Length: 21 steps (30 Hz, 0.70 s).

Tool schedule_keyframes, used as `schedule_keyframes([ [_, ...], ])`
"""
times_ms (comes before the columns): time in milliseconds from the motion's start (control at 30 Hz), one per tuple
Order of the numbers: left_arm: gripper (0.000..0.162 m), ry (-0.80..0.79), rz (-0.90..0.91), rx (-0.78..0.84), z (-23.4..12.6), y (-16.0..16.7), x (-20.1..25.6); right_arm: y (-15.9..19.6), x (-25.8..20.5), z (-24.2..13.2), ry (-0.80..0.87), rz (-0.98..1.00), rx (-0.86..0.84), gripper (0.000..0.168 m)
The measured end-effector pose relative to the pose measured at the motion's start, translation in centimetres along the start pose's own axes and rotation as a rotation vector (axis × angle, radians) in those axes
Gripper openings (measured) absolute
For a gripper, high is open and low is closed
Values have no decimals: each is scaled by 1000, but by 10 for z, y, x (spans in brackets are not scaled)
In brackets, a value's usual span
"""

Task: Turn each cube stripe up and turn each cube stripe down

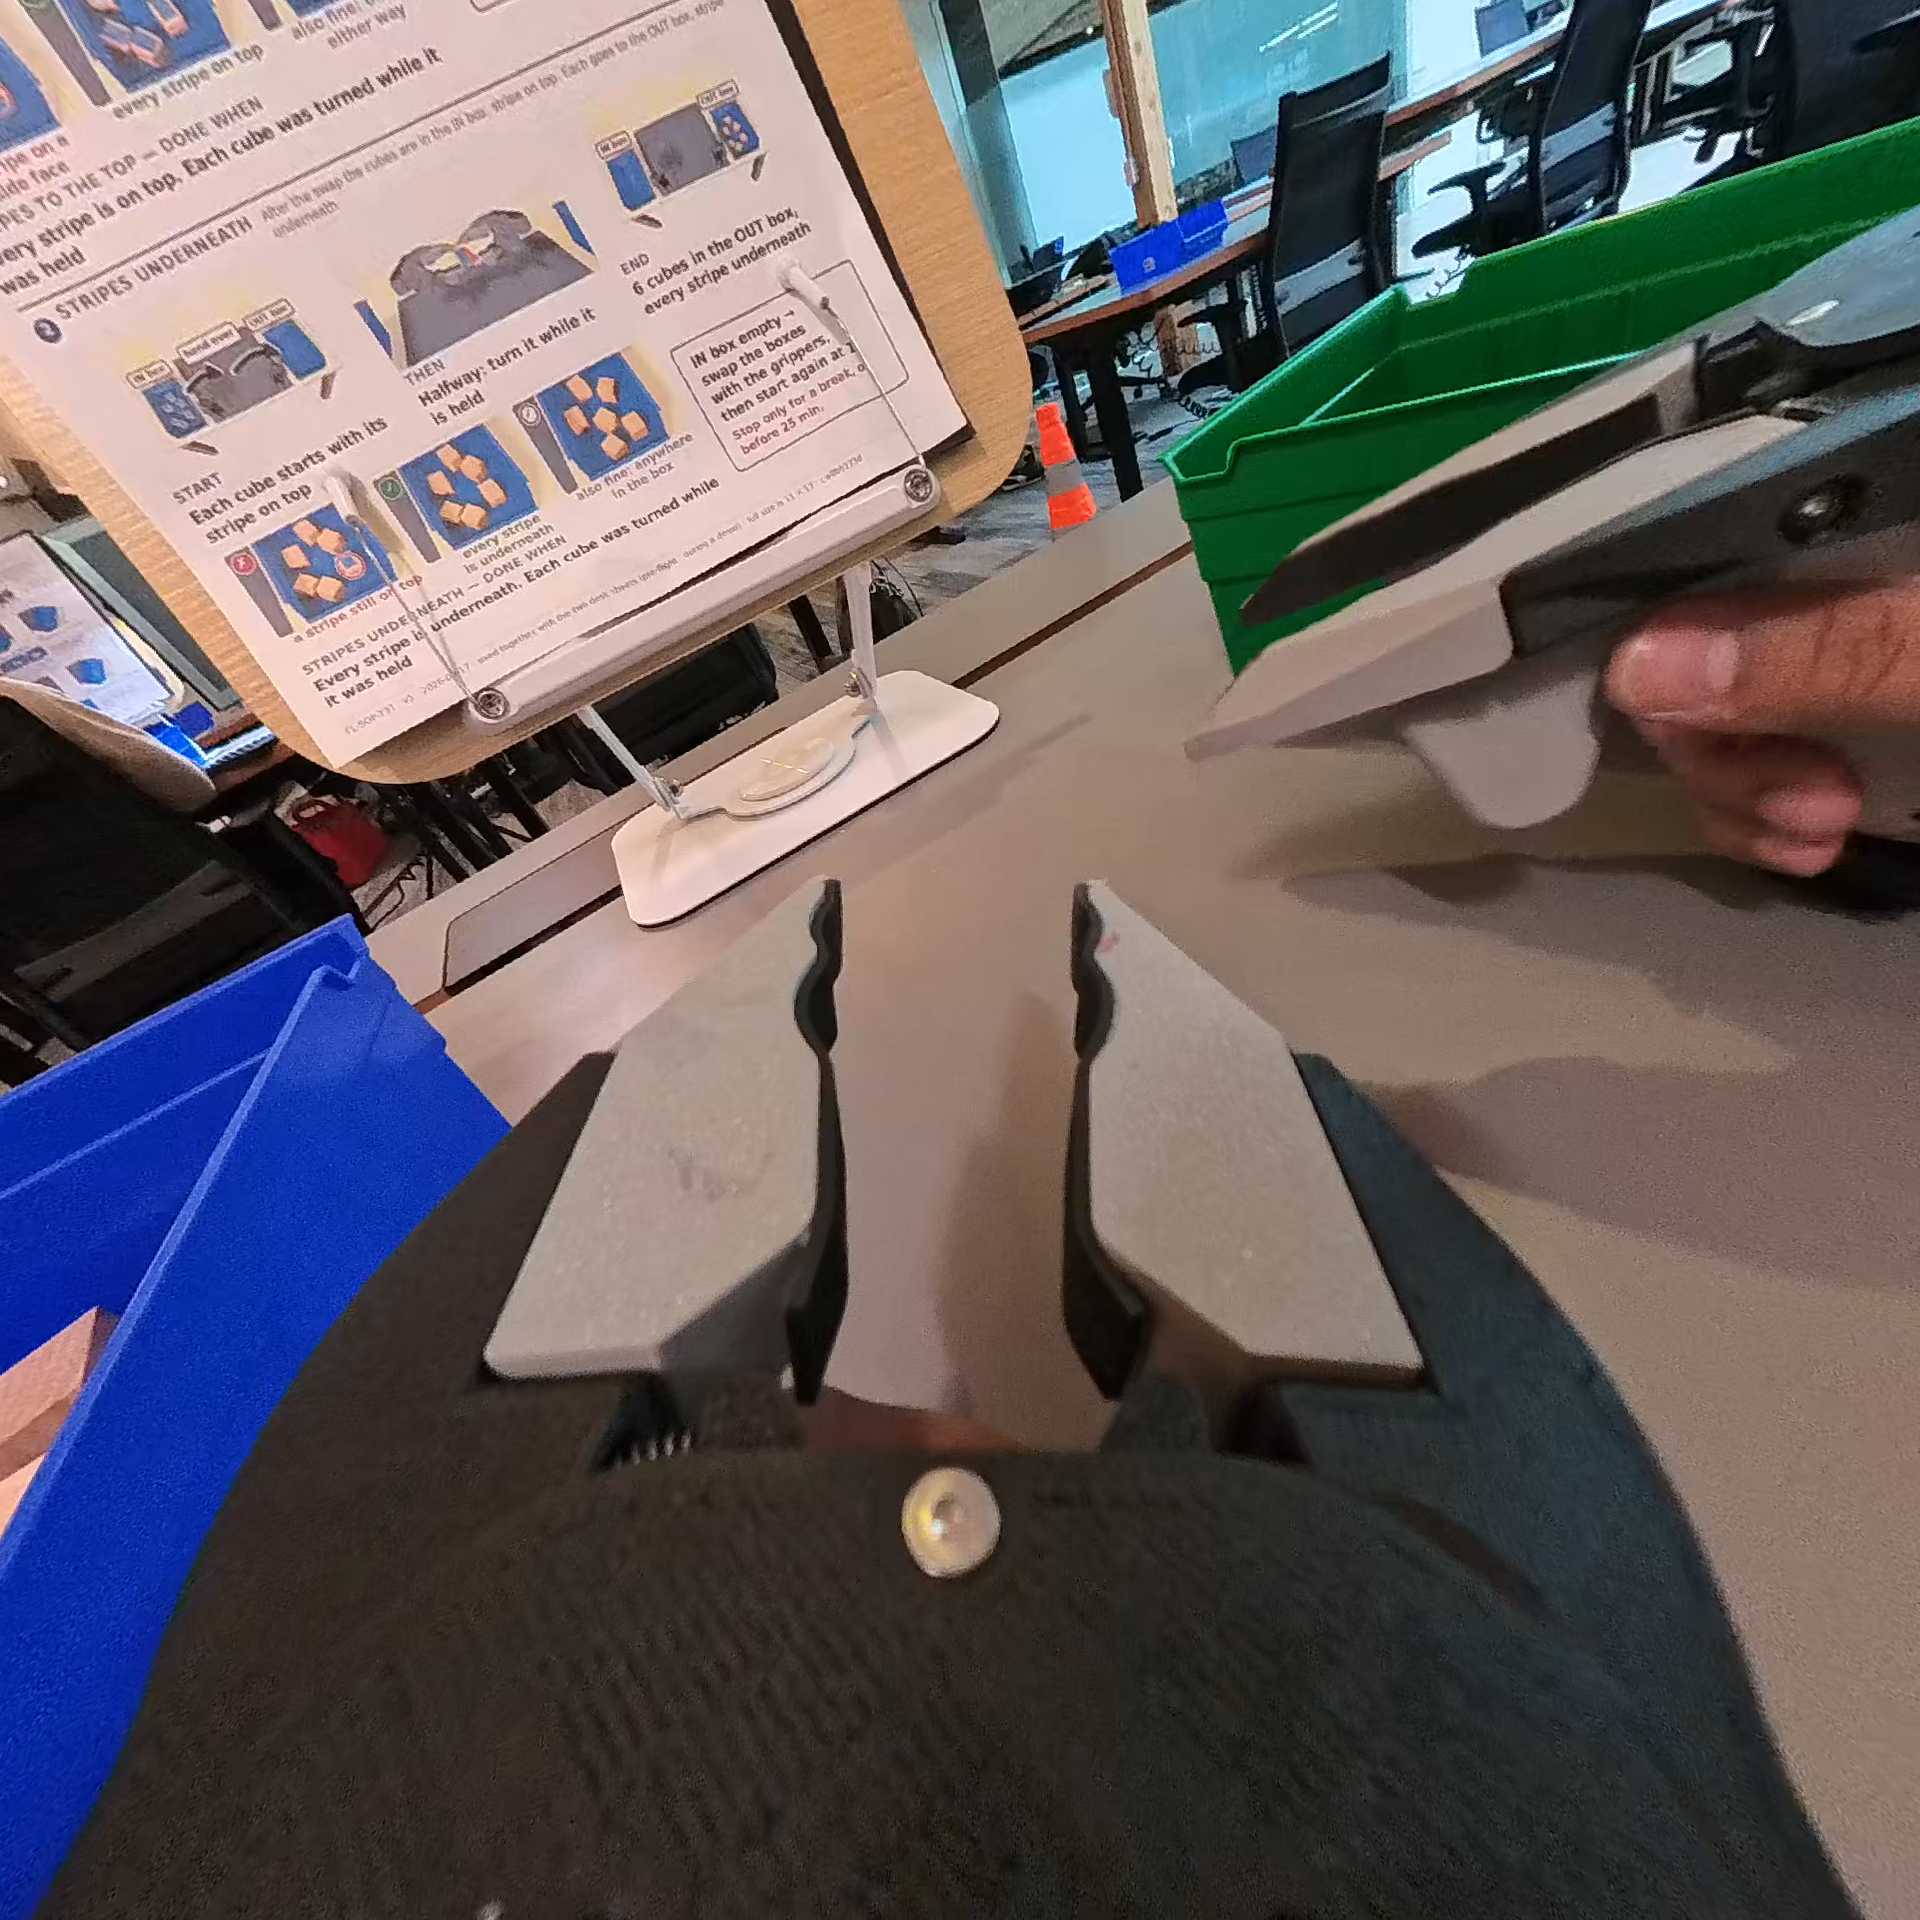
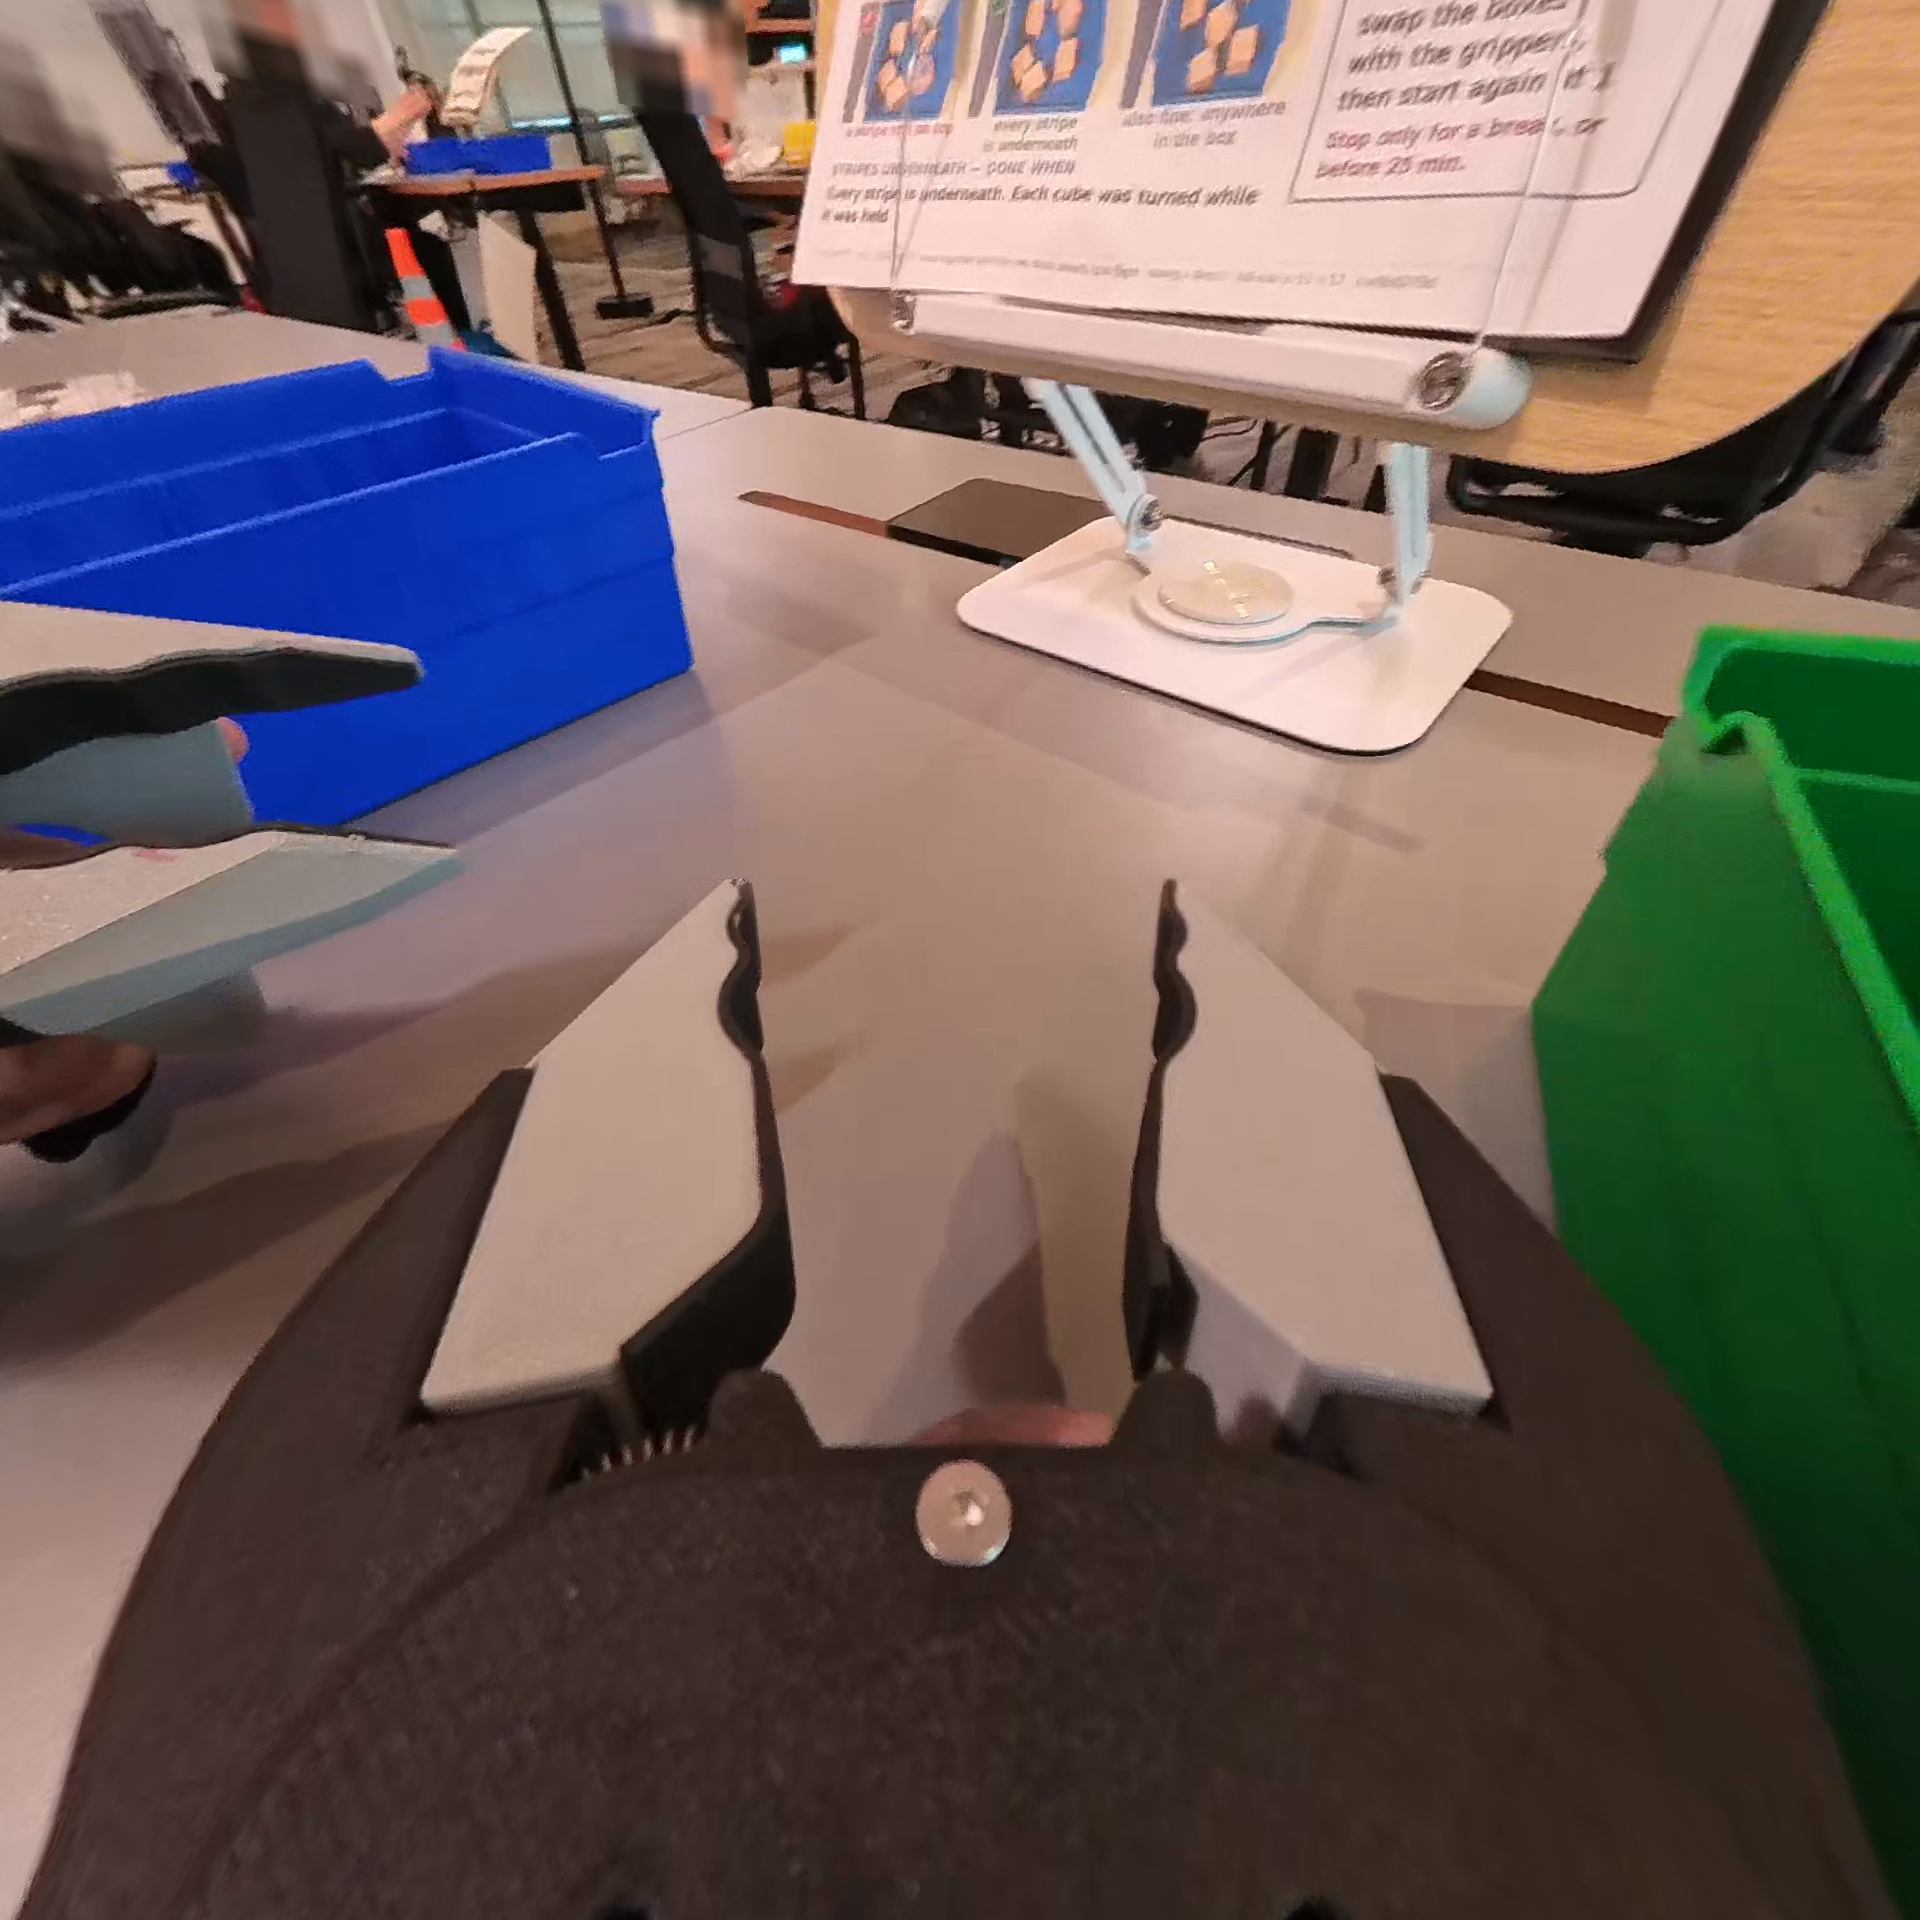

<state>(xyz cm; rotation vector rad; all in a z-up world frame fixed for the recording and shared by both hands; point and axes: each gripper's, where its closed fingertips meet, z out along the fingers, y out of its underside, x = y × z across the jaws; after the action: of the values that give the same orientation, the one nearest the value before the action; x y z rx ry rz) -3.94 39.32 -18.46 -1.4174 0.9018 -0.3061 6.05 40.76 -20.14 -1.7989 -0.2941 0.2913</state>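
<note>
Over grey table [image 2: 935, 790] | both tongs empty | left view: maybe a cube [image 1: 47, 1382] in blue bin [image 1: 208, 1122]

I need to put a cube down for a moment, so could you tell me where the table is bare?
The widest bare patch of table lies between the blue bin and the green bin, short of the white stand base. It is tighter by the blue bin, where the left gripper hovers; the right gripper hangs open over the middle.
</note>
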Motion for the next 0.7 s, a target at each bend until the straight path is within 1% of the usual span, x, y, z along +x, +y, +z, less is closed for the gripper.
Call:
schedule_keyframes([
  [100, 43, -12, 1, 7, -2, -1, -3, -4, 4, 0, 30, -28, 21, 82],
  [200, 47, 1, -21, 24, -4, -5, -3, -2, -4, 2, 1, -53, 9, 85],
  [267, 55, 42, -51, 30, -5, -6, 3, 0, -11, 3, -16, -78, -1, 87],
  [433, 60, 185, -123, 67, -7, -13, 33, 3, -25, 4, -49, -164, -21, 90],
  [600, 64, 118, 11, 62, -7, -13, 32, 1, -20, 1, 12, -229, -23, 98],
  [700, 64, 106, 46, 67, -10, -16, 37, -2, -12, 0, 50, -238, -17, 102],
])
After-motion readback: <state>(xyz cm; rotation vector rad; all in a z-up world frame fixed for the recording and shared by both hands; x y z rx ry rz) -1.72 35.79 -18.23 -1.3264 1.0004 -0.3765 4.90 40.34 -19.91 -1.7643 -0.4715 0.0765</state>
